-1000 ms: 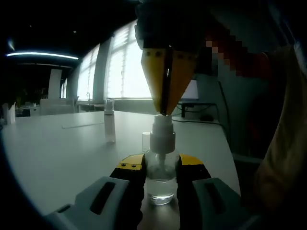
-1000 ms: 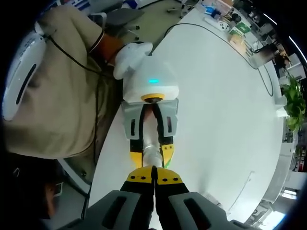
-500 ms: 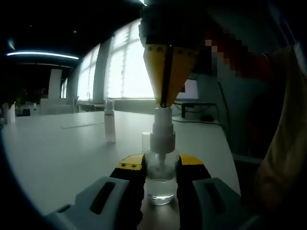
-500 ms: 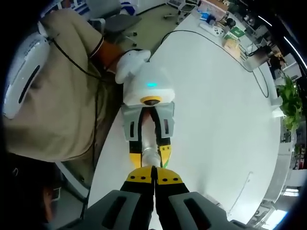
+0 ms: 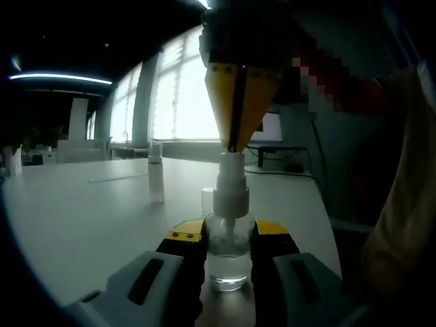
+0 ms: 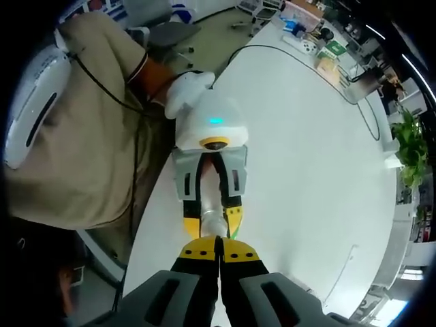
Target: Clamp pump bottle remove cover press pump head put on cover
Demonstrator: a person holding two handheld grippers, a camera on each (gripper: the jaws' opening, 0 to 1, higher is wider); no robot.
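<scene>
A small clear pump bottle (image 5: 227,255) stands upright on the white table (image 5: 82,231), and my left gripper (image 5: 228,242) is shut on its body. Its white pump head (image 5: 231,184) is bare, with no cover on it. My right gripper (image 5: 234,146) comes down from above with its yellow jaws shut, and its tip rests on top of the pump head. In the right gripper view, looking down, the right gripper (image 6: 219,253) is shut just over the bottle (image 6: 212,219), which sits between the left gripper's (image 6: 212,216) yellow pads. A small clear cover (image 5: 207,202) stands on the table just behind the bottle.
A second slim bottle (image 5: 156,178) stands further back on the table. A person in a beige top (image 6: 75,129) is close at the table's edge (image 6: 146,225). Boxes and a cable (image 6: 320,48) lie at the table's far end, and a plant (image 6: 412,153) stands beside it.
The right gripper has risen slightly, and the pump head has come back up with it. The left gripper and bottle have not moved.
</scene>
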